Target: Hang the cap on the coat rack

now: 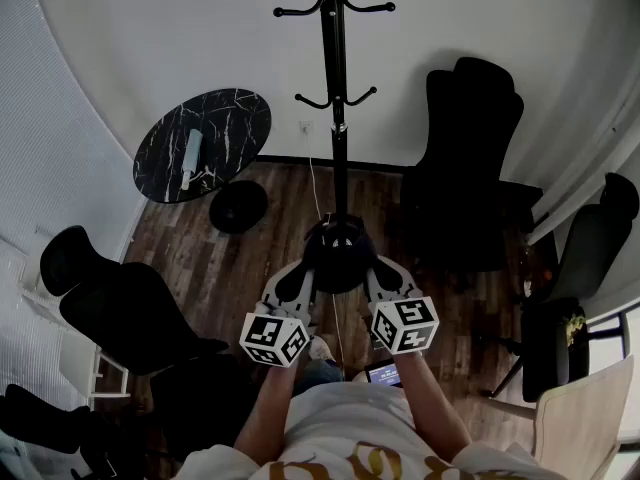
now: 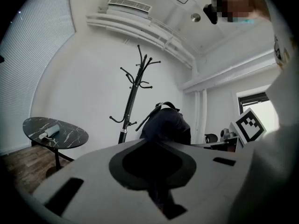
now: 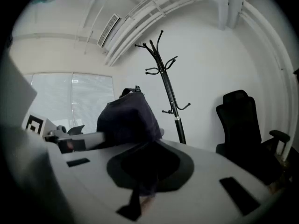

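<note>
left tongs (image 1: 300, 280): clamped on cap (image 1: 338, 253) edge
right tongs (image 1: 378, 276): clamped on cap's other edge
cap: dark, held low before coat rack (image 1: 333, 68)

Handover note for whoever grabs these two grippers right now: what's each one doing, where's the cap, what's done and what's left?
Left gripper: jaws shut on the left edge of the cap.
Right gripper: jaws shut on its right edge.
Cap: held up between both grippers, facing the coat rack, on no hook.
Done: cap gripped and lifted.
Left: bring it to a hook, perhaps the lower hook, seat it, then open both jaws.
</note>
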`<action>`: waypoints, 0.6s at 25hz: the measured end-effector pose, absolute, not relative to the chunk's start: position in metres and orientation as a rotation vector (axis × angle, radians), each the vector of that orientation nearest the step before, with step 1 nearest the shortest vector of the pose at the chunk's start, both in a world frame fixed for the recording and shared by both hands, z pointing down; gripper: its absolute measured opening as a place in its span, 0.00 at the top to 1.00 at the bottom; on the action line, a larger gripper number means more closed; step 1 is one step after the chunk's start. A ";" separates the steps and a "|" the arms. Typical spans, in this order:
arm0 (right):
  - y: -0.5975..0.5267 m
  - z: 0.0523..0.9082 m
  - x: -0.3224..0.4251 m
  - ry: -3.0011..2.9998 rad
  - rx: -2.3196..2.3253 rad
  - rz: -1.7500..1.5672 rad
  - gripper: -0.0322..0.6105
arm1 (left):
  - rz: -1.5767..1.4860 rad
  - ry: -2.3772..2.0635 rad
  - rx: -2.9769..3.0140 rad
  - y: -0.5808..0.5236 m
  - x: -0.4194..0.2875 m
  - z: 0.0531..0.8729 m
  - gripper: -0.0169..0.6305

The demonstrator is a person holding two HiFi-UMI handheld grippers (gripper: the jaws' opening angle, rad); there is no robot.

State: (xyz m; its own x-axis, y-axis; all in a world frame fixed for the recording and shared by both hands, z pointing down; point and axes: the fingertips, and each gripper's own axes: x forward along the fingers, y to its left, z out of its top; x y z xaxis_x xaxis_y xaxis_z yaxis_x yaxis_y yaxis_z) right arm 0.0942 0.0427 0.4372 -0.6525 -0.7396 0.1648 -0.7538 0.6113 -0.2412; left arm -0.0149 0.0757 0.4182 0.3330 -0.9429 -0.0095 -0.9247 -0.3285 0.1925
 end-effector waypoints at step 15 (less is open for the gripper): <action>0.053 0.443 0.106 -2.782 1.260 0.524 0.92 | -0.181 -1.672 2.411 0.087 -0.005 0.424 0.93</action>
State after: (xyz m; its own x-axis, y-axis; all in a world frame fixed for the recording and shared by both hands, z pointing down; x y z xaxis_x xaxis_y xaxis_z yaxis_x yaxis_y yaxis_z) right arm 0.1056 0.0535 0.4429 -0.6685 -0.7227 0.1757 -0.7371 0.6123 -0.2861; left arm -0.0049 0.0870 0.4237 0.3518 -0.9360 0.0140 -0.9112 -0.3390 0.2341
